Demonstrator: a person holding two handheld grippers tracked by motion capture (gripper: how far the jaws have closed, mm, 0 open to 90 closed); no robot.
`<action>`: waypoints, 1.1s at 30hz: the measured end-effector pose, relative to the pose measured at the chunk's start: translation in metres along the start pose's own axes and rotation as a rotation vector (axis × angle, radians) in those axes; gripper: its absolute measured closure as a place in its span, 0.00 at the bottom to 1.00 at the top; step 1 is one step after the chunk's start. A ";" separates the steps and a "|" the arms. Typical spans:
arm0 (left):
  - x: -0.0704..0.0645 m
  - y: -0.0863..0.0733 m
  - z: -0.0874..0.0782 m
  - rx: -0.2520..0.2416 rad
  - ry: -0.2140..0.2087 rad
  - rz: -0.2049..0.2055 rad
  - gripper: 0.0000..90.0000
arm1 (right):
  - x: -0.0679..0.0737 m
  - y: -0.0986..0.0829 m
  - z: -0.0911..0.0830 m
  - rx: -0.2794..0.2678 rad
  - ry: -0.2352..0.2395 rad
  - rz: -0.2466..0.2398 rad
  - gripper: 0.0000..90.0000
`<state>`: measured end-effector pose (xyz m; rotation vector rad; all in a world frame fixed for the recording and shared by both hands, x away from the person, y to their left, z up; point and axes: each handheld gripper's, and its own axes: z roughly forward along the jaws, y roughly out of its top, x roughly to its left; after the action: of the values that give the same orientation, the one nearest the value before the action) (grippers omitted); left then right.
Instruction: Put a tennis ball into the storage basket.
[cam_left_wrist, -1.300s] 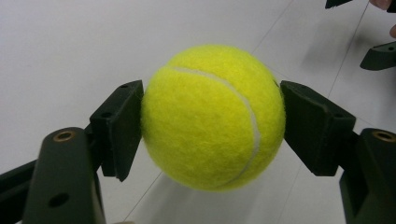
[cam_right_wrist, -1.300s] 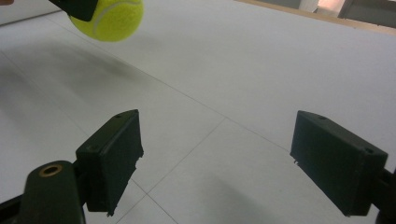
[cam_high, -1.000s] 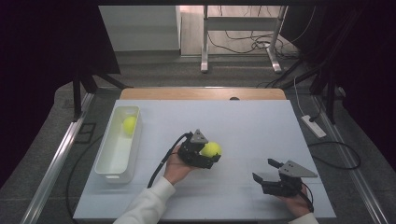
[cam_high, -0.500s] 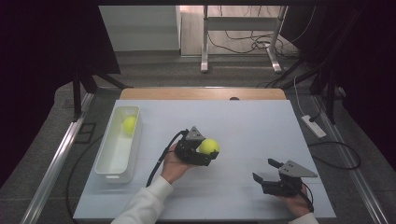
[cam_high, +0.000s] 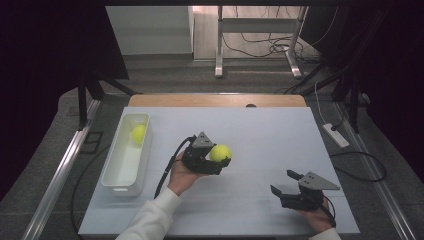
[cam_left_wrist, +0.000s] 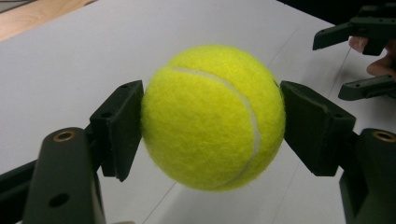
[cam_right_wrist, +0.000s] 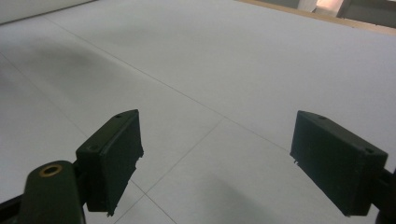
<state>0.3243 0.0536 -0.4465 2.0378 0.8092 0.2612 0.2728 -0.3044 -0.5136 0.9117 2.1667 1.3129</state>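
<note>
High view: left gripper (cam_high: 218, 161) near the middle of the white table (cam_high: 260, 135), clamped on a tennis ball (cam_high: 220, 152), held in a hand (cam_high: 181, 176) with a white sleeve (cam_high: 150, 220). Ball apparently lifted off the surface, though hard to judge from above. Left gripper view: ball (cam_left_wrist: 213, 116) squeezed between both black pads, one pressed against each side, white seam curving across the felt, shadow on the table beneath. Second tennis ball (cam_high: 138, 133) lying in the far end of a white tray (cam_high: 120, 186) at the table's left edge, well apart from the held ball. Right gripper (cam_high: 287, 183) low at the near right corner, jaws spread wide with nothing between them. Right gripper view: same wide gap (cam_right_wrist: 215, 161), bare table beyond.
</note>
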 end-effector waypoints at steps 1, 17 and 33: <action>0.001 0.000 -0.002 -0.003 0.004 -0.001 0.29 | 0.000 0.000 0.000 0.000 0.000 0.000 0.18; 0.008 0.007 -0.025 -0.051 0.044 -0.009 0.29 | 0.000 0.000 0.000 -0.005 0.002 0.001 0.18; 0.019 0.007 -0.044 -0.066 0.093 -0.016 0.29 | 0.000 0.000 0.000 -0.009 -0.006 0.003 0.18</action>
<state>0.3215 0.0925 -0.4182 1.9684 0.8624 0.3712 0.2727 -0.3048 -0.5133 0.9149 2.1542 1.3186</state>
